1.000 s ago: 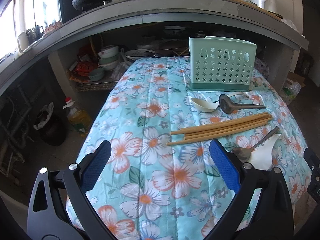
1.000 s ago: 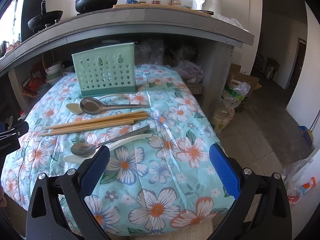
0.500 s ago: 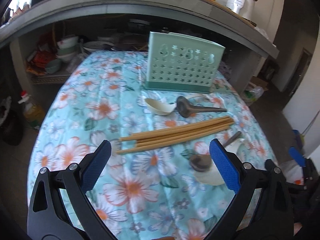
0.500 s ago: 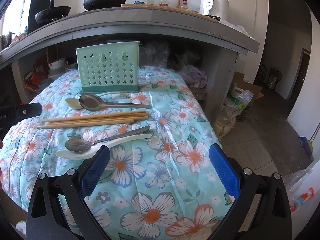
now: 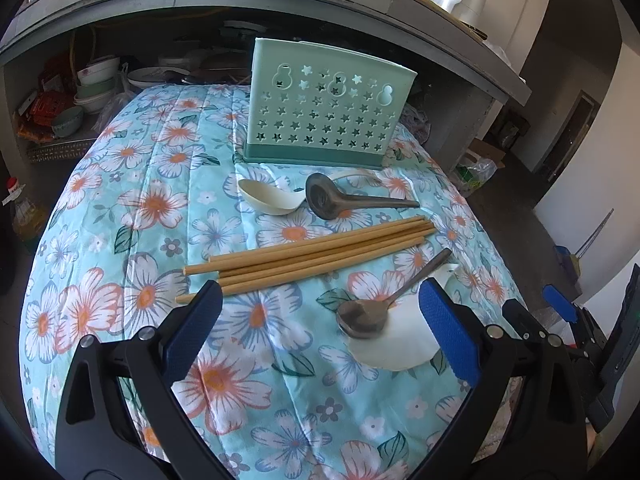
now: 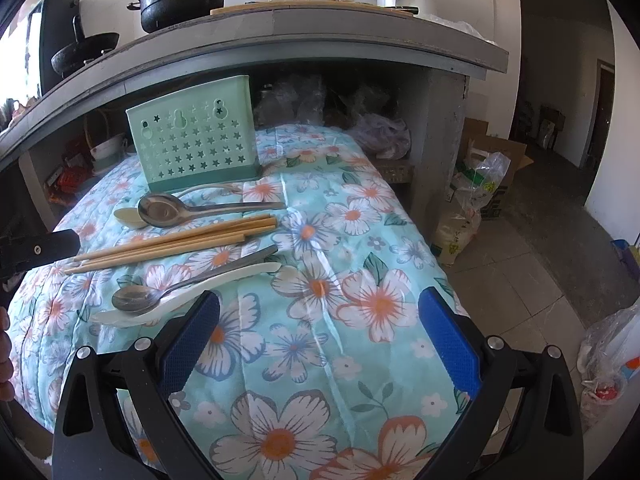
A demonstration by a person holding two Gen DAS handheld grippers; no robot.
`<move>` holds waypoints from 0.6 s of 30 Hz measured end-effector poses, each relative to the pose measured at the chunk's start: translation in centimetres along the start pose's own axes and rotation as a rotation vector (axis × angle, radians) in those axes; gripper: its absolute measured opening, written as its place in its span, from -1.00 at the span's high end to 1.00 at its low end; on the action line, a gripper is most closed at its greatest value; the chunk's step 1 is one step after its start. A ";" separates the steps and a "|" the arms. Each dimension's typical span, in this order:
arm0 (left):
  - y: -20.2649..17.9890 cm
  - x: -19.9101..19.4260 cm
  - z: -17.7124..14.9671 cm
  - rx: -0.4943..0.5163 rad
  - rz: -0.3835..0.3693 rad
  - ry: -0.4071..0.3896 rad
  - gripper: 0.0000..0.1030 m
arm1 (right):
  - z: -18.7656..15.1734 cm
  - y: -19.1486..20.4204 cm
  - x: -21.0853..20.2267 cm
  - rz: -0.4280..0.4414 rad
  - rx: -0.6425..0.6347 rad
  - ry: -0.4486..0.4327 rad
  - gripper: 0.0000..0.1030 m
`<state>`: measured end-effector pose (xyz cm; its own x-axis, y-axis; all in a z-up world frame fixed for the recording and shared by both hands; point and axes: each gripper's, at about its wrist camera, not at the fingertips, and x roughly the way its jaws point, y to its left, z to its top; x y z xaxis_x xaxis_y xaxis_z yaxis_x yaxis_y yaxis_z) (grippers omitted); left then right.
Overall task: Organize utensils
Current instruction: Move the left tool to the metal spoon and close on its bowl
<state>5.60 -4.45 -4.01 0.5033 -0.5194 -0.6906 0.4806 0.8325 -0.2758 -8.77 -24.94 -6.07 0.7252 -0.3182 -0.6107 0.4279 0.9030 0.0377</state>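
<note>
A mint green utensil holder [image 5: 330, 108] with star cut-outs stands upright at the back of the floral-clothed table [image 5: 132, 208]; it also shows in the right wrist view [image 6: 196, 146]. In front of it lie a cream spoon [image 5: 268, 199], a metal ladle [image 5: 344, 200], several wooden chopsticks [image 5: 312, 252], a metal spoon [image 5: 384, 304] and a white spoon [image 5: 396, 344] under it. My left gripper [image 5: 320, 332] is open and empty above the near table, close to the metal spoon. My right gripper [image 6: 318, 338] is open and empty over the table's right front.
A concrete counter [image 6: 304, 28] with pots, bottles and a white appliance overhangs the table's far end. Bowls and clutter fill the shelf [image 5: 84, 96] below it. Bags and boxes [image 6: 480, 184] stand on the floor to the right. The table edge drops off on the right.
My left gripper has swung to the right and closer, so the utensils and holder now sit nearer the centre of its view. The right gripper has moved slightly closer. Nothing on the table has moved.
</note>
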 end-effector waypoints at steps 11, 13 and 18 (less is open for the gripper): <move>-1.1 -0.4 -0.4 0.041 -0.023 0.006 -0.84 | 0.0 -0.2 -0.3 0.018 0.012 0.003 -0.88; -1.4 -0.5 -0.4 0.059 -0.018 0.002 -0.84 | 0.0 -0.2 -0.4 0.022 0.018 0.002 -0.88; -2.5 -0.4 -0.6 0.102 -0.026 0.003 -0.81 | -0.1 -0.4 -0.5 0.026 0.022 0.005 -0.88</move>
<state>3.74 -6.17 -3.42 0.4879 -0.5396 -0.6862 0.5640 0.7948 -0.2240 -9.35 -25.10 -5.81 0.7336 -0.2928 -0.6132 0.4206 0.9045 0.0713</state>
